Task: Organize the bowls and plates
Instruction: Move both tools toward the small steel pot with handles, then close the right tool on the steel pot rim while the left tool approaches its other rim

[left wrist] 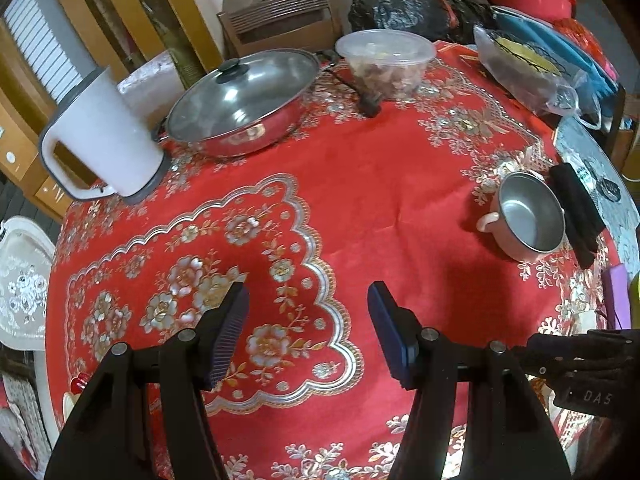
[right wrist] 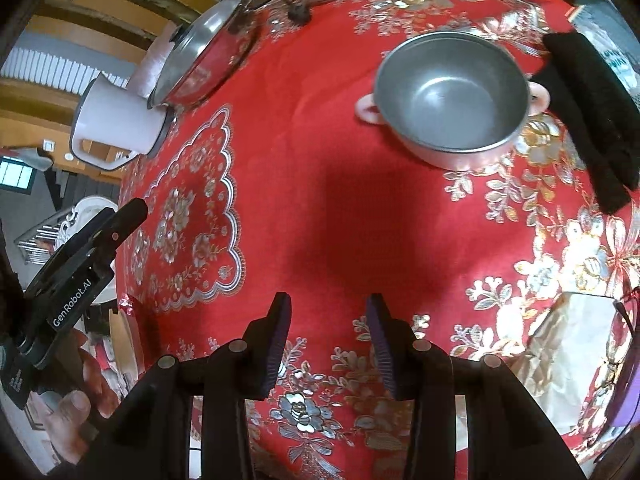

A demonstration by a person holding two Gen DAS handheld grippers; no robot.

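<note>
Left gripper (left wrist: 308, 312): jaws spread wide, nothing between them, over bare red floral tablecloth (left wrist: 360, 184).
Right gripper (right wrist: 328, 320): jaws parted, holding nothing, above open cloth.
Bowl: small steel two-handled bowl with pink outside (right wrist: 452, 96), upright ahead of the right gripper, just beside a folded black cloth (right wrist: 592, 112) near the table's right edge.
Far side: lidded steel pan (left wrist: 240, 100), white jug (left wrist: 104, 136), clear lidded tub (left wrist: 386, 60).

One bowl (right wrist: 452, 100) on show: a small metal one, steel-grey inside, pale pink outside, with a little pink loop handle on each side. It sits upright and empty on the red, flower-patterned tablecloth (right wrist: 360, 208), toward the right-hand side of the table, and its right handle just reaches a folded black cloth (right wrist: 592, 120) lying beside it.
</note>
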